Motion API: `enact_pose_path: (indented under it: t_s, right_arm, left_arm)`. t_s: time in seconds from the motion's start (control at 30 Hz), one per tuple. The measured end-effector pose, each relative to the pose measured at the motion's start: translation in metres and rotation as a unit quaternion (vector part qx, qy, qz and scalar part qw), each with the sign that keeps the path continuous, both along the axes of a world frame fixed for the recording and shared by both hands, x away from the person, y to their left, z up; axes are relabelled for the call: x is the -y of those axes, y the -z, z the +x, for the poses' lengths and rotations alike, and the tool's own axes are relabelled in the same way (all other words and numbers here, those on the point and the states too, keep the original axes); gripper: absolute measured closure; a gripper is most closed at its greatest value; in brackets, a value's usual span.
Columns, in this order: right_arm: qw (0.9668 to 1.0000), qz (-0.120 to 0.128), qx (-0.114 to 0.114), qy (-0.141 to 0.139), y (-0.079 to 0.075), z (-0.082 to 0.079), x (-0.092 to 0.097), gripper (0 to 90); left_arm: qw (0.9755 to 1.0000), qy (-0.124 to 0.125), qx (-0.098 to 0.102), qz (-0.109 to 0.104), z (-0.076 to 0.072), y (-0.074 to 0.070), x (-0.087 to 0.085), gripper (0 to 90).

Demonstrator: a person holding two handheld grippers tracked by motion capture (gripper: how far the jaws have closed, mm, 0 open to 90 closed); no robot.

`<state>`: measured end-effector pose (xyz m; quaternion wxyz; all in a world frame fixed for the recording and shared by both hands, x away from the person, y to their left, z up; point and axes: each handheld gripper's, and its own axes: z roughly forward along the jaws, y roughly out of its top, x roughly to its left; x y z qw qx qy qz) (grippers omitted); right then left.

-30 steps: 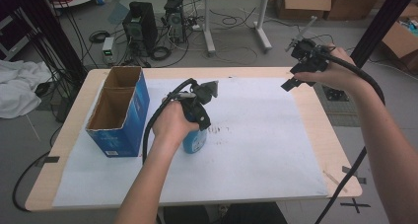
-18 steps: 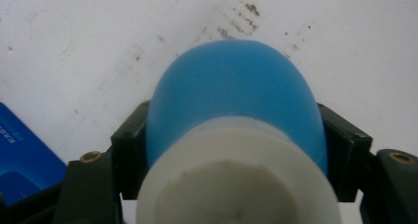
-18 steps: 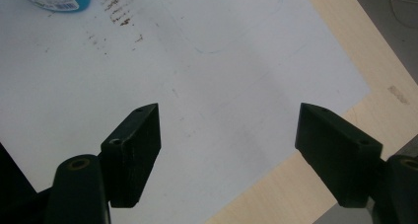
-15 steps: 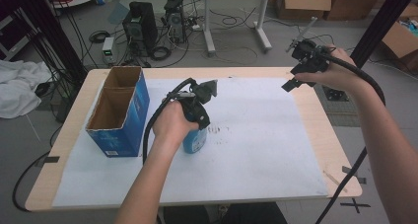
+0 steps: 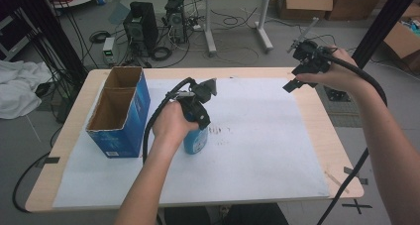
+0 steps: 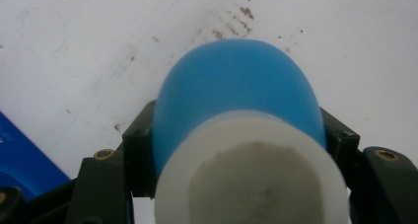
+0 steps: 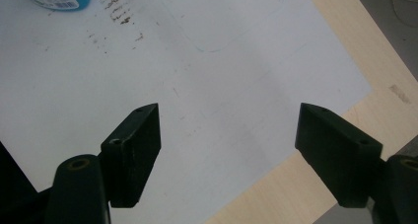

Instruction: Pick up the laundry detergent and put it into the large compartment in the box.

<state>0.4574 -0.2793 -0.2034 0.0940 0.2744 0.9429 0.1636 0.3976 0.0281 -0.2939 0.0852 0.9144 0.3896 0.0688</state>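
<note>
The left gripper [image 5: 197, 117] is pointing down over the white paper sheet [image 5: 257, 145] that is covering the wooden table [image 5: 322, 136]; its jaws have just been closing, and they are now pressing on either side of the blue bottle [image 5: 195, 140], just below the bottle's white cap [image 6: 251, 174]; in the left gripper view the two black jaws are sitting tight against the blue shoulder, one on each side, with the cap filling the space between them. The bottle is standing upright on the paper, just beside the open blue cardboard box [image 5: 119, 113] and apart from it; a patch of brown smudges [image 5: 220, 132] is lying on the paper near the bottle's base. The person's left hand [image 5: 171, 123] is wrapping the gripper's body from behind. The right gripper [image 5: 303, 61] is hanging above the table's far right corner, well apart from the bottle, in the person's right hand [image 5: 339, 74]; in the right gripper view its jaws are standing wide apart with nothing between them, over the paper's edge and bare wood.
</note>
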Motion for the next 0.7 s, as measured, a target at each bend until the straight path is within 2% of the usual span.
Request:
enact_pose_path:
  t_s: [0.33,0.7]
  right_arm:
    - [1.0,-0.003,-0.001,0.001,-0.0004,-0.0002,-0.0011,25.4]
    - [1.0,-0.002,0.001,-0.001,-0.002,-0.0012,-0.0031,25.4]
  left_arm:
    - [0.9999,0.015,0.0,-0.001,-0.0006,-0.0005,-0.0001,37.1]
    - [0.9998,0.017,-0.007,0.005,-0.0017,-0.0015,0.0001,37.2]
